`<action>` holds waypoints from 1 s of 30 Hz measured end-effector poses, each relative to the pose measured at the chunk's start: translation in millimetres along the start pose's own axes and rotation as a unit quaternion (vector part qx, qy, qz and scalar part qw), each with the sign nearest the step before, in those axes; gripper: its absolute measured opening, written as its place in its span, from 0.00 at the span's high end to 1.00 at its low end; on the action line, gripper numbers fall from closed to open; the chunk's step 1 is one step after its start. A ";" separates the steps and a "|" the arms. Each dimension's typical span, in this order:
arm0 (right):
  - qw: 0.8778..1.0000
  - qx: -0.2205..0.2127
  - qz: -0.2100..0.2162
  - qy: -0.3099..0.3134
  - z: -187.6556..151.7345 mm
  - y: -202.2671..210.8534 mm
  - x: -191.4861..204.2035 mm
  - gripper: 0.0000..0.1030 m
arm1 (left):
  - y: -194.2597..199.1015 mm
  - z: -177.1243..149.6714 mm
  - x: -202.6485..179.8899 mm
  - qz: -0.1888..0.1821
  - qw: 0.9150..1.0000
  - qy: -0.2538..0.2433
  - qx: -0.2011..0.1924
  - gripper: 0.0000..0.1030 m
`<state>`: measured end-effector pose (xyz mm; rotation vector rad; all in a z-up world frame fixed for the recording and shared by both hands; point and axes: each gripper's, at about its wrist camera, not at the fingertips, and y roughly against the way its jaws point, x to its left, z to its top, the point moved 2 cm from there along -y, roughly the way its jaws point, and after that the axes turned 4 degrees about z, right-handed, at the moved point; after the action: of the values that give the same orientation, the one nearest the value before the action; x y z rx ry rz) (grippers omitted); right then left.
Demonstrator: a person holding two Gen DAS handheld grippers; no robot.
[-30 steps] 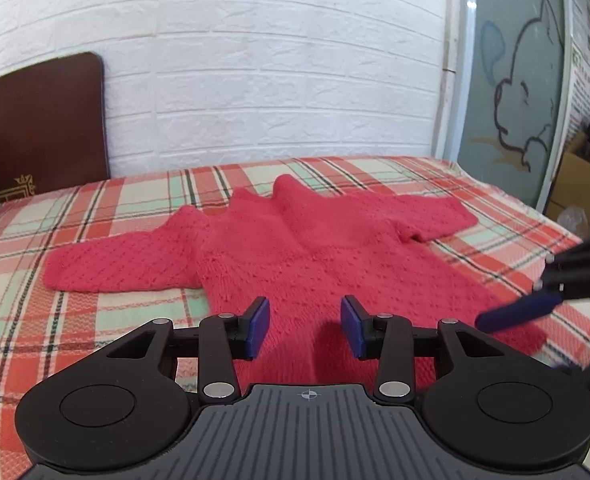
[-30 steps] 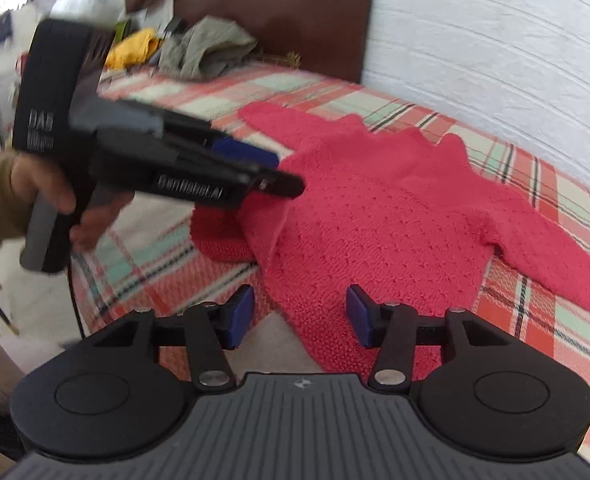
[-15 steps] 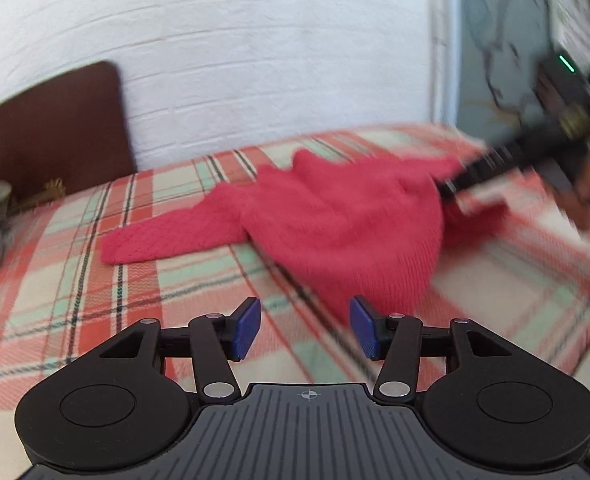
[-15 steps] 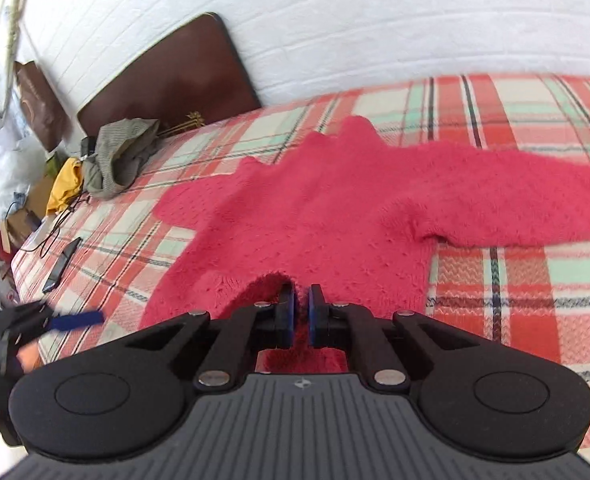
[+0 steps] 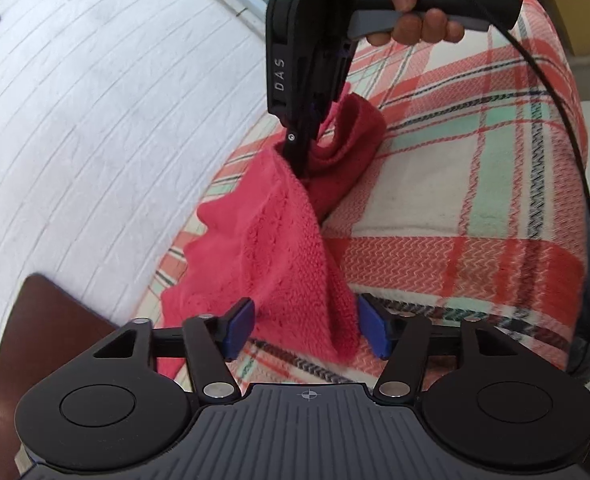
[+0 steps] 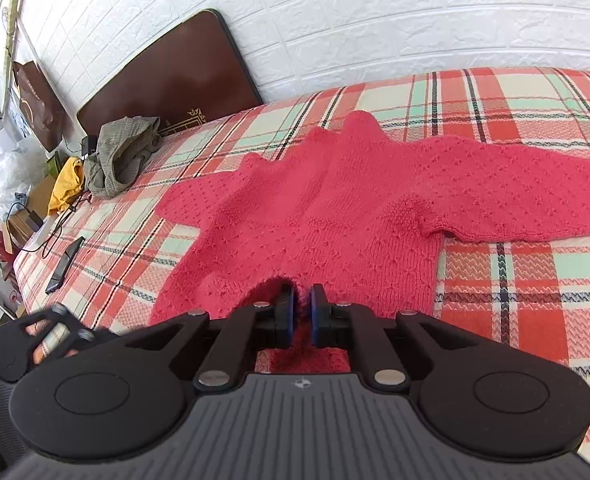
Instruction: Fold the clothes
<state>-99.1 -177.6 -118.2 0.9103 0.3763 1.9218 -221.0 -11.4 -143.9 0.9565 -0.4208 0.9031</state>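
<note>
A red knitted sweater (image 6: 335,216) lies spread on the plaid bed (image 6: 515,288), sleeves out to both sides. My right gripper (image 6: 302,312) is shut on the sweater's bottom hem at its right corner. In the left wrist view the sweater (image 5: 279,256) is seen stretched from the right gripper (image 5: 299,160), which pinches the hem and lifts it slightly. My left gripper (image 5: 306,330) is open, its blue pads either side of the hem's other corner, fabric between them.
A brown headboard (image 6: 167,80) stands against the white brick wall. A grey-green garment (image 6: 119,156), a yellow cloth (image 6: 69,184) and a black phone (image 6: 65,264) lie at the bed's left end. A cable (image 5: 575,160) runs from the right gripper.
My right gripper has stayed shut on the hem. My left gripper has swung round and moved in so the sweater's hem corner lies between its open pads.
</note>
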 end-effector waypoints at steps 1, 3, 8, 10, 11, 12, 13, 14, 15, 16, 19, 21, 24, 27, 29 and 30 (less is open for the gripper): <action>1.000 0.000 0.000 0.000 0.0 0.5 0.0 0.90 | -5.0 1.5 3.7 -0.013 1.000 0.008 0.013 0.98; 1.000 0.000 0.001 0.002 0.0 1.8 1.0 0.90 | -7.9 2.8 22.0 -0.040 0.998 0.057 0.009 0.98; 1.000 0.000 0.000 0.000 1.8 1.1 -3.7 0.90 | -16.4 1.0 101.5 -0.077 0.958 0.275 -0.026 0.96; 1.000 0.000 0.000 -0.011 2.9 -1.0 -9.3 0.89 | -30.0 0.3 125.5 -0.080 0.939 0.333 -0.027 0.94; 1.000 0.001 0.000 -0.018 3.3 -2.5 -12.8 0.89 | -38.9 -0.7 131.4 -0.075 0.934 0.348 -0.021 0.92; 1.000 0.001 -0.003 -0.023 3.2 -4.9 -16.3 0.87 | -48.0 -2.0 136.5 -0.069 0.930 0.362 -0.014 0.86; 1.000 0.002 -0.006 -0.028 3.0 -7.3 -19.7 0.84 | -58.0 -0.9 137.6 -0.068 0.927 0.368 -0.004 0.83; 0.999 0.002 -0.012 -0.032 2.6 -9.3 -22.9 0.81 | -69.6 2.7 136.7 -0.064 0.927 0.369 0.006 0.78; 0.999 0.000 -0.015 -0.036 1.8 -9.3 -25.3 0.72 | -79.1 4.9 134.6 -0.060 0.929 0.364 0.014 0.65; 0.999 -0.001 -0.018 -0.040 1.0 -9.2 -27.6 0.66 | -88.1 6.5 132.3 -0.056 0.932 0.358 0.023 0.62; 0.999 -0.007 -0.024 -0.044 -0.7 -4.5 -31.3 0.66 | -99.4 8.1 125.8 -0.058 0.933 0.353 0.031 0.61; 0.999 -0.018 -0.030 -0.030 0.2 3.2 -26.5 0.66 | -99.6 8.6 125.2 -0.060 0.932 0.356 0.028 0.58; 0.998 -0.042 -0.035 0.007 3.7 17.1 -11.1 0.66 | -100.0 9.3 124.2 -0.064 0.931 0.360 0.023 0.49; 0.997 -0.051 -0.012 0.053 6.3 25.2 11.7 0.66 | -96.9 13.6 122.9 -0.069 0.932 0.355 0.016 0.47; 0.996 -0.041 0.006 0.082 4.2 24.4 24.7 0.65 | -94.1 16.5 119.3 -0.070 0.937 0.342 0.012 0.44; 0.995 -0.034 0.012 0.096 2.7 22.6 30.4 0.65 | -92.8 17.4 117.0 -0.068 0.940 0.334 0.011 0.42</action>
<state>-119.8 -163.4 -89.6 0.6912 0.4112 2.0386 -76.7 4.6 -104.7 0.6339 0.2342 1.0420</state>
